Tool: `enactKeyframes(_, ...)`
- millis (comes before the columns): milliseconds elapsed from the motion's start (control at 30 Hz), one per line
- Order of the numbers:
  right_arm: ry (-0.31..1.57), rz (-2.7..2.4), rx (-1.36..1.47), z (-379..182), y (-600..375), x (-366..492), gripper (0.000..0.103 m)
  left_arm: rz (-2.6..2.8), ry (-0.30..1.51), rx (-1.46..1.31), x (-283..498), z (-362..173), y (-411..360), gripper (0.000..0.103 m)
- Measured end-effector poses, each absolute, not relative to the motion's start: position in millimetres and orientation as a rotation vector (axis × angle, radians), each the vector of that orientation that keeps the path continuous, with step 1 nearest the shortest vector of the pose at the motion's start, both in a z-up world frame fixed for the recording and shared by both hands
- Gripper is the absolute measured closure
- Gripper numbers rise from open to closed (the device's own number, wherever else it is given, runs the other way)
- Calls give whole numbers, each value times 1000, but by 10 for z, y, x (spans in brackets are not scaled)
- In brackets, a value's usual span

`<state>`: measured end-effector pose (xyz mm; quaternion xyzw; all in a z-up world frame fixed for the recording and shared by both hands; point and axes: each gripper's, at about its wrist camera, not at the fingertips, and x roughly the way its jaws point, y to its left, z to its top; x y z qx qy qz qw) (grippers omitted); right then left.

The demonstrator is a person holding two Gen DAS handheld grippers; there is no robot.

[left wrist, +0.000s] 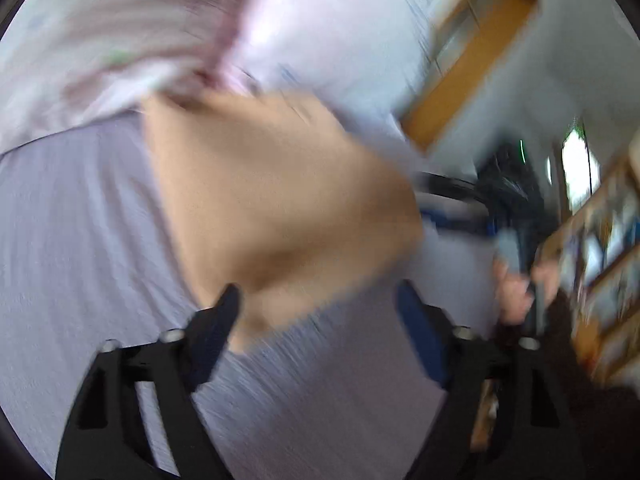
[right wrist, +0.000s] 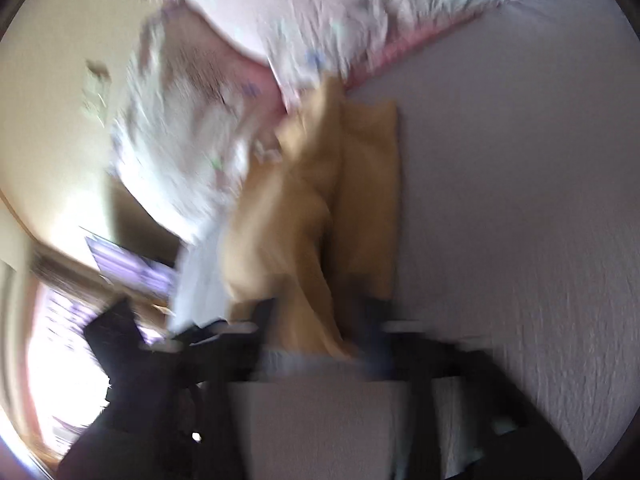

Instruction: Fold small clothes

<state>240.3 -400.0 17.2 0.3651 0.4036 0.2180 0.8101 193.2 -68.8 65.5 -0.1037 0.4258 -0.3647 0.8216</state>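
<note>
A small tan garment point(left wrist: 272, 200) lies on the lilac bed sheet point(left wrist: 72, 240). Both views are blurred by motion. My left gripper point(left wrist: 316, 304) is open, its fingers spread wide just short of the garment's near edge. In the right wrist view the tan garment point(right wrist: 320, 200) is partly folded over on itself, and my right gripper point(right wrist: 320, 320) stands open with the garment's near end between its fingers; whether they touch it is too blurred to tell. The right gripper and the hand that holds it point(left wrist: 516, 288) also show in the left wrist view, at the right.
A white floral duvet point(left wrist: 160, 28) with pink trim is bunched at the far side of the bed, against the garment point(right wrist: 248, 80). A wooden frame point(left wrist: 472, 52) and shelves point(left wrist: 608, 240) stand beyond the bed edge at the right.
</note>
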Motion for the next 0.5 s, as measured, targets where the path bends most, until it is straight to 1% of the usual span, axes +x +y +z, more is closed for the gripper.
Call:
enactKeyframes(33, 843, 455, 803, 190, -4067, 2498, 6, -739, 906, -262, 2045, 660, -606, 13)
enactKeyframes(100, 886, 454, 894, 100, -4146, 2833, 7, -658, 985, -335, 2362, 572, -526, 13)
enactKeyframes(167, 953, 440, 942, -21, -4127, 3176, 14, -641, 1089, -420, 2637, 413, -540, 13)
enactKeyframes(200, 972, 434, 935, -42, -4094, 3273, 15, -628, 1116, -433, 2729, 356, -563, 13)
enactKeyframes(233, 1000, 424, 912, -61, -4033, 3413, 17, -612, 1132, -438, 2818, 309, -586, 14)
enactKeyframes(333, 1052, 431, 880, -107, -3898, 3603, 18, -607, 1125, -493, 3044, 263, -624, 14)
enactKeyframes(400, 1051, 447, 849, -116, -3805, 3731, 18, -614, 1118, -528, 3183, 239, -661, 14)
enactKeyframes(433, 1048, 456, 847, -127, -3735, 3792, 29, -611, 1116, -531, 3247, 236, -690, 18)
enactKeyframes(467, 1060, 479, 851, -168, -3697, 3818, 69, -614, 1120, -548, 3314, 215, -715, 33)
enactKeyframes(500, 1081, 504, 875, -249, -3656, 3839, 75, -622, 1136, -570, 3350, 178, -731, 42)
